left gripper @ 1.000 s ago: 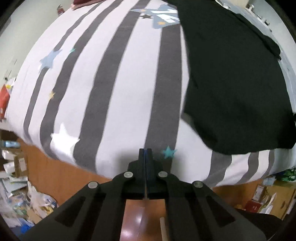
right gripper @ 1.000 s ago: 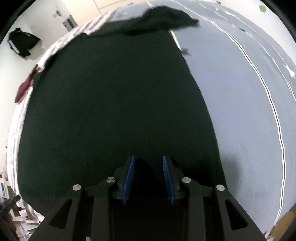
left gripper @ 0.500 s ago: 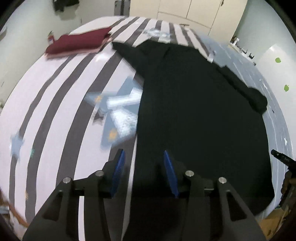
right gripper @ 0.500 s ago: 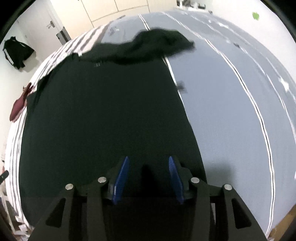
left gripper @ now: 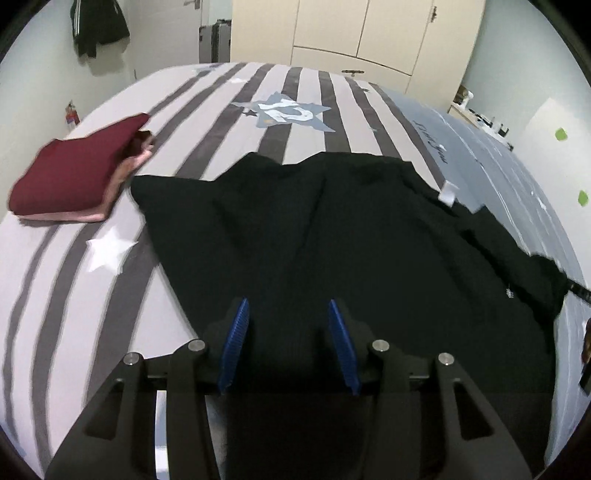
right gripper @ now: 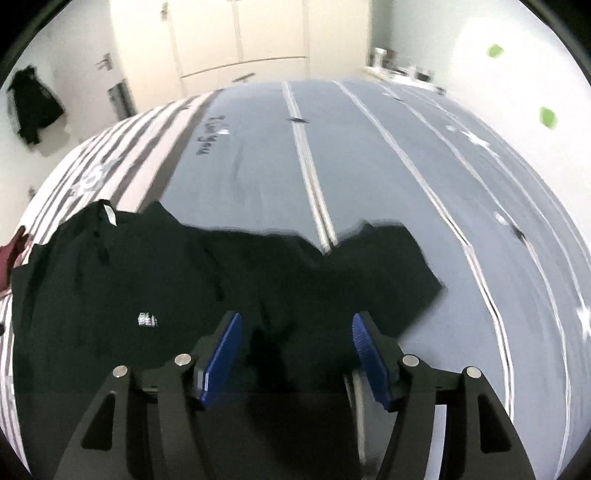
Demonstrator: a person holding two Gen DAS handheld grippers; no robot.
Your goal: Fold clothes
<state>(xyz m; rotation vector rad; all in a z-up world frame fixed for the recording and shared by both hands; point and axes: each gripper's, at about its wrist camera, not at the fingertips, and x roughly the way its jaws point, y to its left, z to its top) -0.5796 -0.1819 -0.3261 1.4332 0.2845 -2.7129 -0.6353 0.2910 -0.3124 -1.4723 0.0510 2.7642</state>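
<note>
A black T-shirt (left gripper: pixel 332 229) lies spread on the bed, with a white neck label (left gripper: pixel 448 192) at its far end. My left gripper (left gripper: pixel 288 306) hovers open over its near left part, and nothing is pinched between the blue pads. In the right wrist view the same black T-shirt (right gripper: pixel 147 280) shows a small white logo (right gripper: pixel 147 319) and a sleeve (right gripper: pixel 388 266) reaching out to the right. My right gripper (right gripper: pixel 295 319) is above the cloth near that sleeve. Its jaws are opening and the pads press on nothing.
A folded maroon garment (left gripper: pixel 74 173) on a pink one lies at the left of the striped bedcover (left gripper: pixel 74 295). The right half is grey-blue bedding (right gripper: pixel 406 166). Cream wardrobes (left gripper: pixel 369 33), a hanging dark jacket (left gripper: pixel 99 26) and a suitcase (left gripper: pixel 214 44) stand beyond the bed.
My left gripper went from shut to open and swung from the bed's near edge onto the shirt. My right gripper travelled along the shirt toward the sleeve, its jaws widening.
</note>
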